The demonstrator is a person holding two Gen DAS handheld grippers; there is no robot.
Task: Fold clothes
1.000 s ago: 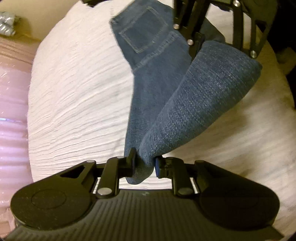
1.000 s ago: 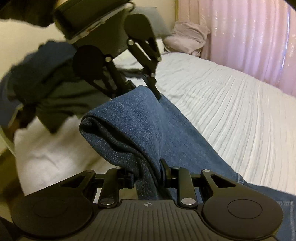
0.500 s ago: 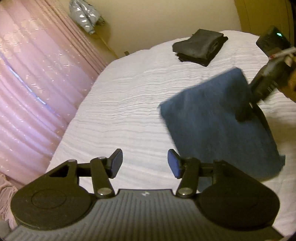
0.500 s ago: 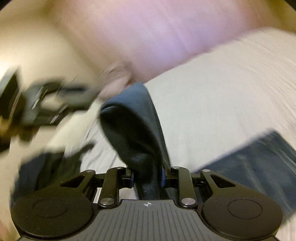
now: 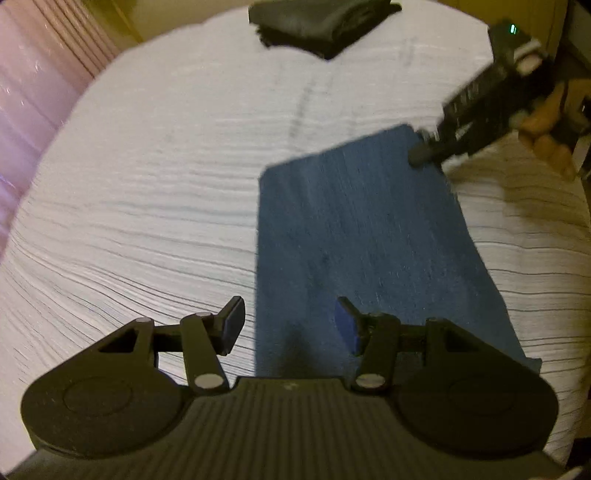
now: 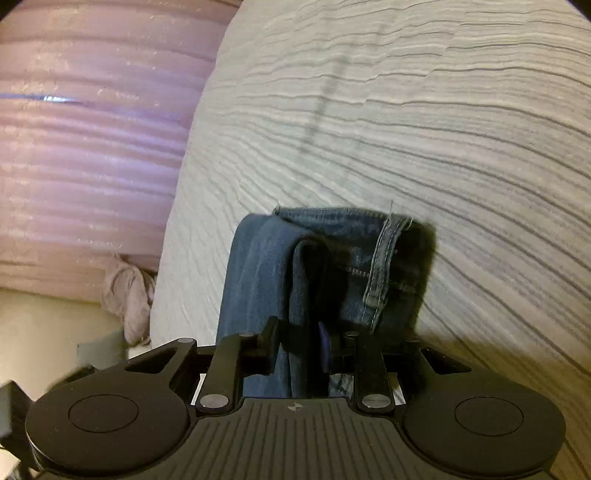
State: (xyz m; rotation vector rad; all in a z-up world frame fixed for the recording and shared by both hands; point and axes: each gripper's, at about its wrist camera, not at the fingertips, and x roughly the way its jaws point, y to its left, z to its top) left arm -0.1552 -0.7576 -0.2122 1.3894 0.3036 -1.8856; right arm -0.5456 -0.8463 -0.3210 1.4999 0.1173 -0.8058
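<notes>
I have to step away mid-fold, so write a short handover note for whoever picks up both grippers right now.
Left gripper: open, holds nothing, over the near edge of the folded jeans.
Right gripper: jaws opening, a fold of the jeans between them at the far corner; pads seem clear of the cloth.
Jeans: lying flat, folded, on the white bedspread.
Dark folded clothes: at the far end of the bed.
Done: jeans folded and laid down.
Left: draw the right gripper clear, probably move the jeans to the pile.

- The dark folded clothes (image 5: pixel 317 22) are cut off by the left wrist view's top edge.
- The right gripper (image 5: pixel 421 153) is motion-blurred there.
- The jeans (image 6: pixel 325 280) hide their lower end behind the right gripper's body.
</notes>
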